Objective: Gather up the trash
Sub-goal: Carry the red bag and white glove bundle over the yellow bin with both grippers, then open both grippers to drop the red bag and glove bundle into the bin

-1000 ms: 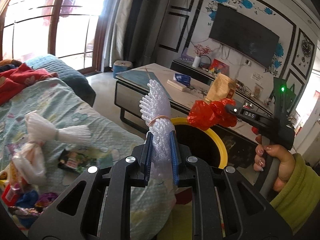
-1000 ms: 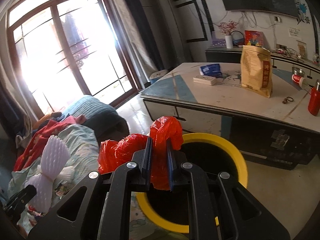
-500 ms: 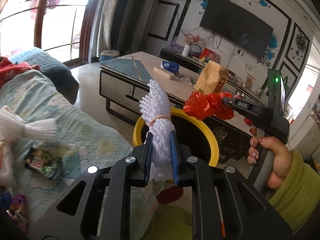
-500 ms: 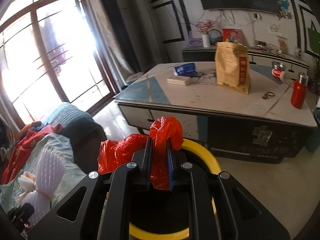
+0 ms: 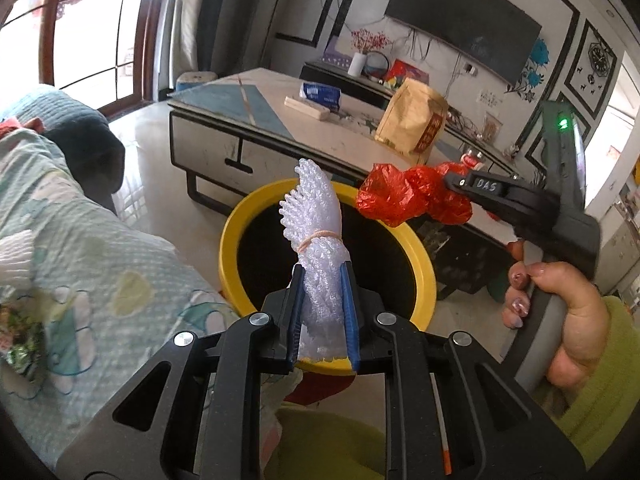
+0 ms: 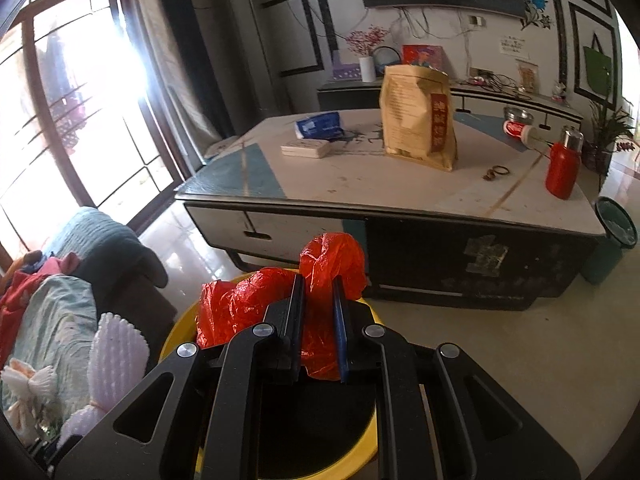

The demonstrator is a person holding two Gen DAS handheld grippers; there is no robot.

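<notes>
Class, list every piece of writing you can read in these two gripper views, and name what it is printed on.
"DAS": white label on the right gripper, which is shut on the red plastic bag.
Tan paper bag on the coffee table: red strip and printed lines, too small to read.
Blue packet: blurred.
Red-and-white can: unreadable.
Wall notice: unreadable.

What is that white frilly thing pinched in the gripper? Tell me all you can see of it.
The white foam net looks like soft mesh packing sleeve, ribbed and bumpy, slightly translucent. A thin tan rubber band cinches its middle, so the top fans out like a wing. It stands roughly upright, its lower half clamped between the blue pads of the left gripper, above the opening of the yellow-rimmed bin. Nothing else touches it; the red plastic bag is apart, to its right.
</notes>
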